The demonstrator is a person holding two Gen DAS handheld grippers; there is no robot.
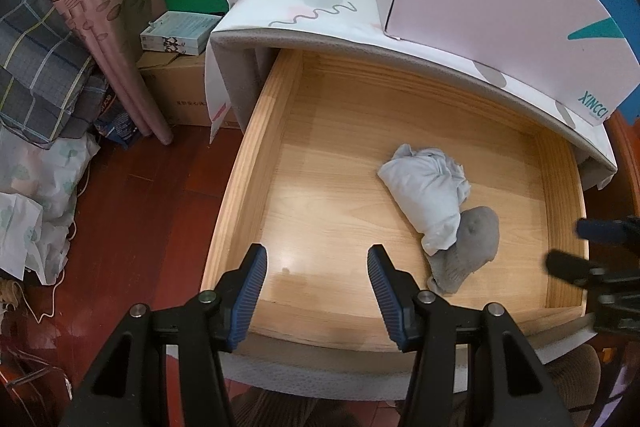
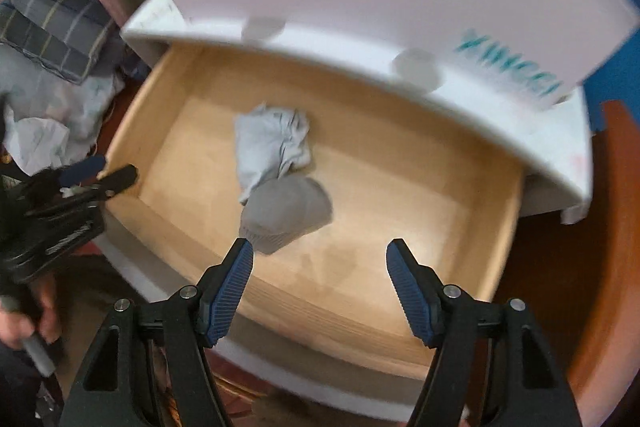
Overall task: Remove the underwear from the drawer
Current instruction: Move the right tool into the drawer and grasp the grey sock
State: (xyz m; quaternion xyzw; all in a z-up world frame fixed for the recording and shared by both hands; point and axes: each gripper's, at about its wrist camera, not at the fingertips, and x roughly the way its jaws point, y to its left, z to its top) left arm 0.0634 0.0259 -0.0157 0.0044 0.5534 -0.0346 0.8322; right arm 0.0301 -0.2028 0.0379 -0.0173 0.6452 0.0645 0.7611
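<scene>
Reaching into drawer (image 2: 496, 187) | right gripper (image 2: 320, 259) jaws spread, empty | left gripper (image 1: 318, 263) spread, empty | risk: grabbing pale cloth (image 2: 272, 143), not grey underwear (image 2: 288, 215), since they touch

A wooden drawer (image 1: 256, 163) stands pulled fully open, filling the centre of the frame, its pale wood bottom mostly bare. Right of centre lie two bundled pieces of underwear: a light blue-white bundle (image 1: 426, 187), crumpled and knotted at its upper end, and a darker grey bundle (image 1: 472, 247) with a ribbed band, touching it at lower right. In the right wrist view, blurred, the pale bundle (image 2: 272, 143) sits mid-frame and the grey one (image 2: 286, 217) just below it, overlapping its lower edge.
</scene>
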